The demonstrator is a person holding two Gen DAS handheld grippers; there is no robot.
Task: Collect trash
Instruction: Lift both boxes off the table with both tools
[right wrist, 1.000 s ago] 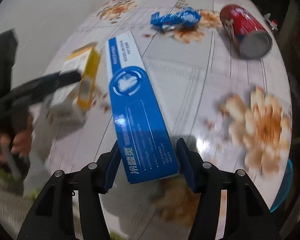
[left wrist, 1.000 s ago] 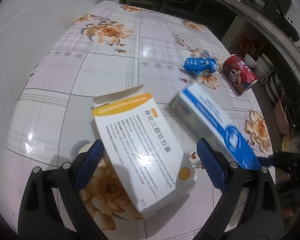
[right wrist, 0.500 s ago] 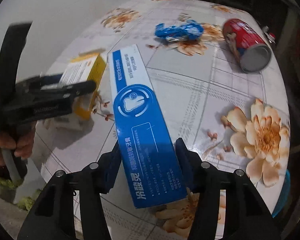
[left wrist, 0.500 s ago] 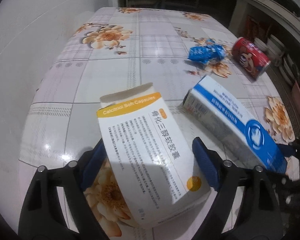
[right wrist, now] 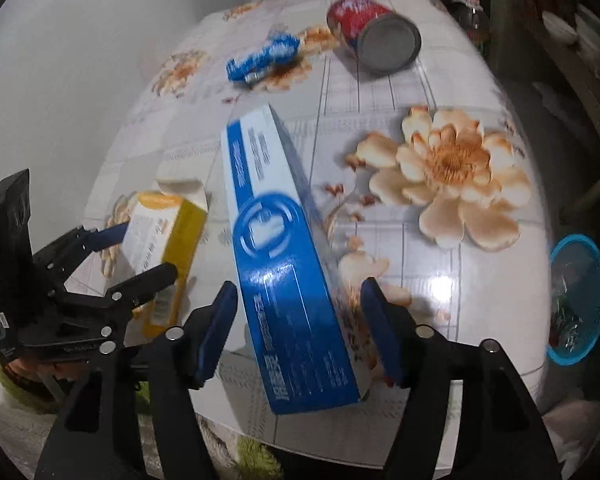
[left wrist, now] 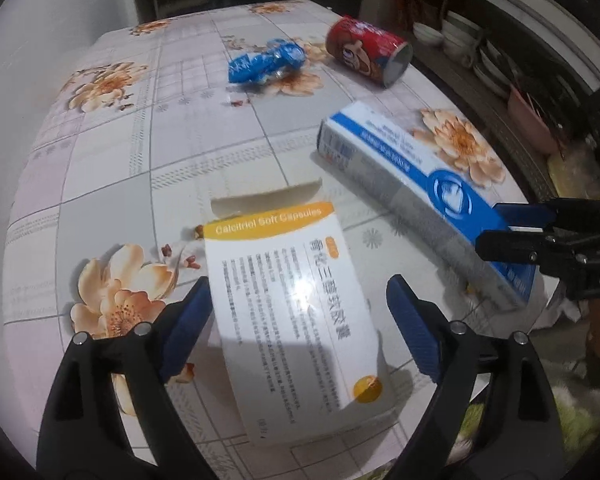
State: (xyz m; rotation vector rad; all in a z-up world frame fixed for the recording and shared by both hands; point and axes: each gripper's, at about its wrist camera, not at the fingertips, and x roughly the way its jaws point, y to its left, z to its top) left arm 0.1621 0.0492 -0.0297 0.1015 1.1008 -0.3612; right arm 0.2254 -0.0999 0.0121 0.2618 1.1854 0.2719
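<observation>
Flower-print tabletop point(left wrist: 188, 144), perhaps crockery shelves point(left wrist: 460, 40) beyond

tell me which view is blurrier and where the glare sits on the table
Right wrist view is blurrier: the red can, blue wrapper and toothpaste box smear, with glare on the table near its front edge. Left wrist view is sharper; only the capsule box shows a faint sheen. Both bend strongly at the edges.

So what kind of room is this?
Probably a home kitchen or dining corner: a table under a flowered plastic cloth, shelves of stacked bowls and cups, and a small blue bin beside it.
</observation>
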